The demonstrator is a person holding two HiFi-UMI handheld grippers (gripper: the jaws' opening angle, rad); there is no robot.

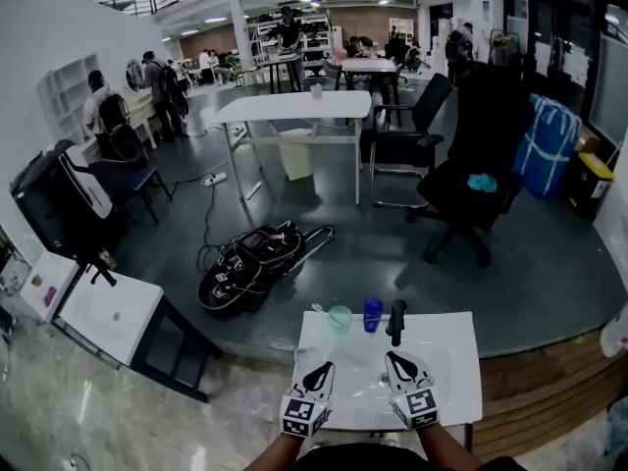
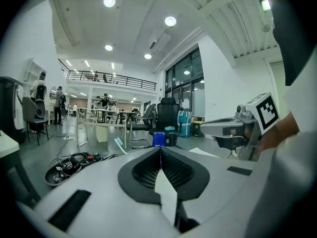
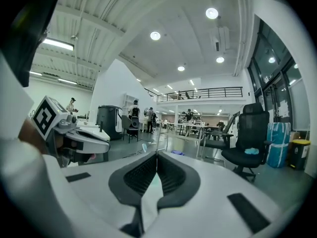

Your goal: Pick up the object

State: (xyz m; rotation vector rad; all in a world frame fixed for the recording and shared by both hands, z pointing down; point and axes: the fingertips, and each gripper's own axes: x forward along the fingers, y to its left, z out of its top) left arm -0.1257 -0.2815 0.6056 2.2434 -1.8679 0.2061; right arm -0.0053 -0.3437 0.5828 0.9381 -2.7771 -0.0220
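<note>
Presently both clenched and empty: left claw [image 1: 324, 371], right claw [image 1: 394, 359], at the white worktop's [image 1: 451, 361] near edge. Green cup [image 1: 340, 318], blue cup [image 1: 373, 314], black cylinder [image 1: 396, 320] line its far edge; open surface between.

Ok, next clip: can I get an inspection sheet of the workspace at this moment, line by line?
Surface: small white table, near part bare.
Job's things: pale green cup, blue container and black upright object in a row at the far edge, none touched.
Clutter: nothing seen on the table beyond these.
Grippers: left gripper and right gripper both have jaws together with nothing between them, over the table's near part.
Cables: black bundle of gear and cables on the floor beyond the table; power strip with its lead.
Surroundings: black office chair, white desk, people far back.
</note>
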